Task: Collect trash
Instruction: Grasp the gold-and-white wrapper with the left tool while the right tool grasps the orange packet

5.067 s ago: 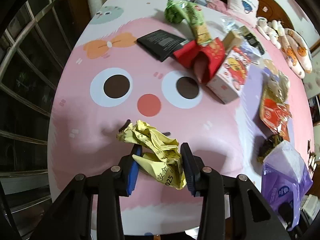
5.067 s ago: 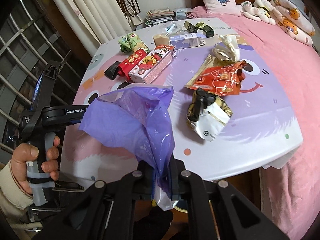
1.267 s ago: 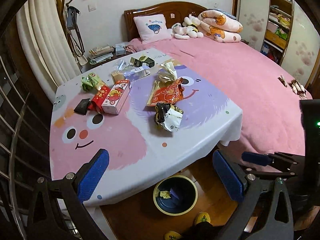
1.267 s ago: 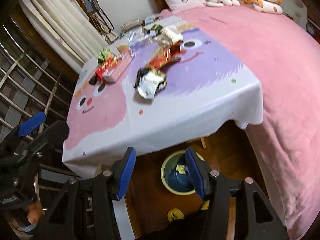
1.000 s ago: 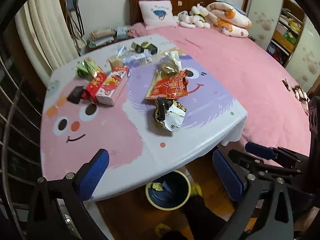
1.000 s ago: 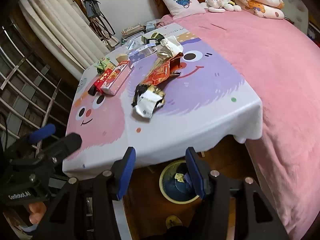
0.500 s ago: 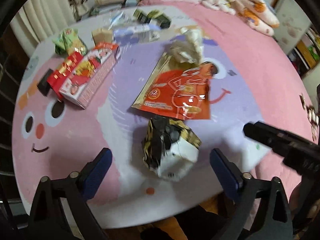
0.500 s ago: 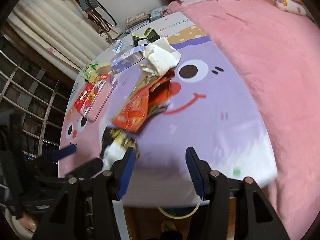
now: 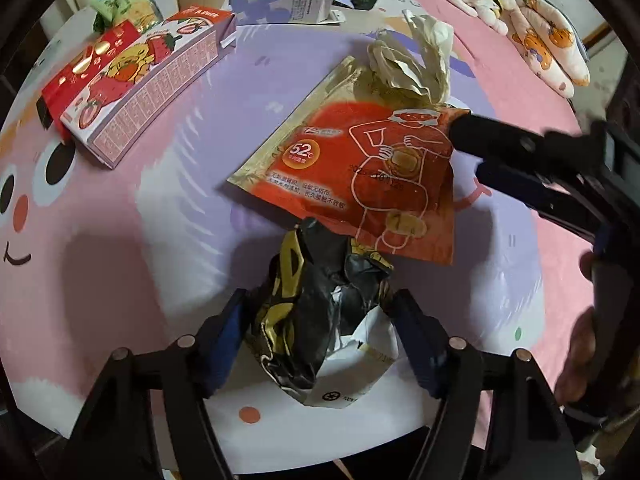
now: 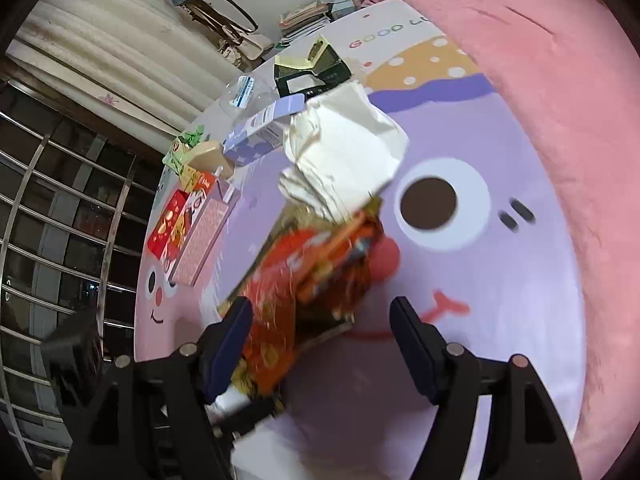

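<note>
We had the left gripper (image 9: 320, 332) spread wide around the crumpled black-gold wrapper (image 9: 320, 312) on the table (image 9: 120, 280) — right gripper (image 10: 320, 336) also wide, over the red pouch (image 10: 304, 280).

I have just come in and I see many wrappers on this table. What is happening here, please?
A person is clearing trash from the table with two hand-held claws. The left claw is open around a crumpled black, gold and white wrapper, its fingers on either side of it. The right claw is open too, reaching over the orange-red packet. Cartons, among them the strawberry carton, and crumpled white paper lie further back.
</note>
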`<state>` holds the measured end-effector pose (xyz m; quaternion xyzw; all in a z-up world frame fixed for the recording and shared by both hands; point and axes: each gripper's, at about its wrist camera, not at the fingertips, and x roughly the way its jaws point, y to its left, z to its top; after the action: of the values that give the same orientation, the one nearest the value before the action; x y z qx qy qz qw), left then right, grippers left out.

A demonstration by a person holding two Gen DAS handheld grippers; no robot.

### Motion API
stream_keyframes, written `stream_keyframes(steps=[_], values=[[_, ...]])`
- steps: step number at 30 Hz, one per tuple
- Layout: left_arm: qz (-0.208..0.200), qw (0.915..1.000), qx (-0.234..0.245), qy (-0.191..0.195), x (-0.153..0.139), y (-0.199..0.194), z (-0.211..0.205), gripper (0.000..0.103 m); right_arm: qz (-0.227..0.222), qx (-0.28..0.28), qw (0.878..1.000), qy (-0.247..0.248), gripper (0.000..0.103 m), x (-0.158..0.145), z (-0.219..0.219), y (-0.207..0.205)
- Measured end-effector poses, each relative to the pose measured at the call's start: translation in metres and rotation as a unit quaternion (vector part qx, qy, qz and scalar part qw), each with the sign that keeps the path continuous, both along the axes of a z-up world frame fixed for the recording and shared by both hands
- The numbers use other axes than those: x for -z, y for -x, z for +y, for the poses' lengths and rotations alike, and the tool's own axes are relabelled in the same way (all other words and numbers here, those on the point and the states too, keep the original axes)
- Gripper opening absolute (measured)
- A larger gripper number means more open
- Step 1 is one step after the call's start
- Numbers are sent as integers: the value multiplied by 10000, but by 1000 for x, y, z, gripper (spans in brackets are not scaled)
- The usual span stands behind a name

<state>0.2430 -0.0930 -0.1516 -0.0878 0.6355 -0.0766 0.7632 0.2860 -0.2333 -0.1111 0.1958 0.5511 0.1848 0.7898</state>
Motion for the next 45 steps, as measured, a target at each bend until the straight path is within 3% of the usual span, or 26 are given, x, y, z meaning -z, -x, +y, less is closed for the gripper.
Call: stream_keyframes(steps=[5, 16, 18, 20, 21, 23, 32, 45], values=[[31, 10000, -14, 55, 2, 2, 1, 61, 12, -30, 10000, -26, 72, 10, 7, -15], [-14, 10000, 36, 63, 2, 1, -1, 59, -336, -385, 9985, 191, 70, 16, 28, -16], [-13, 10000, 50, 75, -1, 1, 2, 57, -369, -513, 9976, 293, 52, 17, 35, -16], [4, 10000, 41, 90, -2, 0, 2, 56, -379, -548, 9972, 339, 43, 17, 37, -16], [21, 10000, 9, 95, -2, -1, 4, 56, -399, -550, 9970, 360, 29, 16, 37, -16], [22, 9999, -49, 121, -5, 0, 8, 56, -399, -578, 9967, 402, 15, 15, 38, -18], [-200, 9993, -267, 191, -28, 23, 38, 55, -628, -633, 9956, 276, 4, -10, 39, -3], [-626, 9979, -2, 134, -70, 75, 74, 55, -1286, -601, 9882, 578, 2, -77, 62, 64]])
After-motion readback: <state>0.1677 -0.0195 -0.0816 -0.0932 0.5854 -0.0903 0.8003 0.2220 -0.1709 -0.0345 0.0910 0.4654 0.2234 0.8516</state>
